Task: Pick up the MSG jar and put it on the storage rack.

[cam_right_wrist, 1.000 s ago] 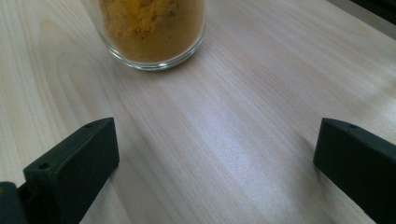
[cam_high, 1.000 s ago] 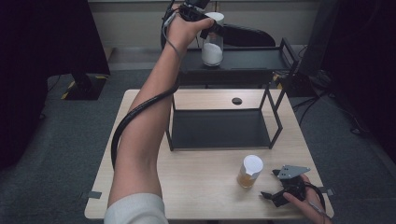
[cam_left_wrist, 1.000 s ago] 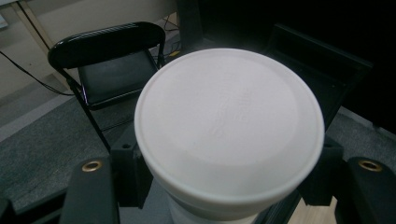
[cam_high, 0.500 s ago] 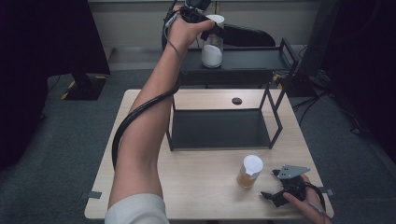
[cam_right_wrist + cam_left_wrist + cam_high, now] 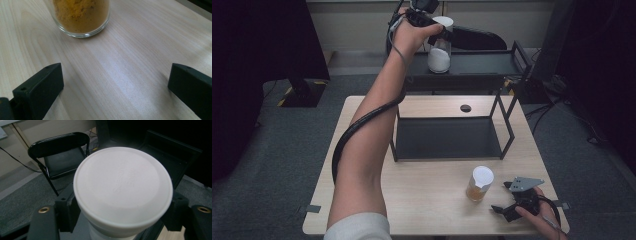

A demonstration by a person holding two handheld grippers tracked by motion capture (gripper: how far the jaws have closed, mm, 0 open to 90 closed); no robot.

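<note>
Close to me, my right gripper (image 5: 507, 197) rests low on the pale wooden table (image 5: 432, 205). Its two black jaws stand wide apart and nothing is between them, just bare wood. Just in front of it stands a small clear glass jar with a white lid and yellow-brown powder inside (image 5: 479, 184). The jar is upright, near the gripper but not touching it.

Past that jar sits a black metal wire-frame rack with a dark flat bottom (image 5: 447, 137), in the middle of the table.

Far off, my left arm stretches all the way over the table to a dark shelf (image 5: 482, 67) behind it. There stands a tall clear glass jar with a round white lid and white powder in the bottom (image 5: 440, 45). My left gripper (image 5: 434, 35) has its jaws on both sides of that jar, right under the lid. The jaws have just been opening. I cannot tell if the pads are pressing on the glass.
</note>
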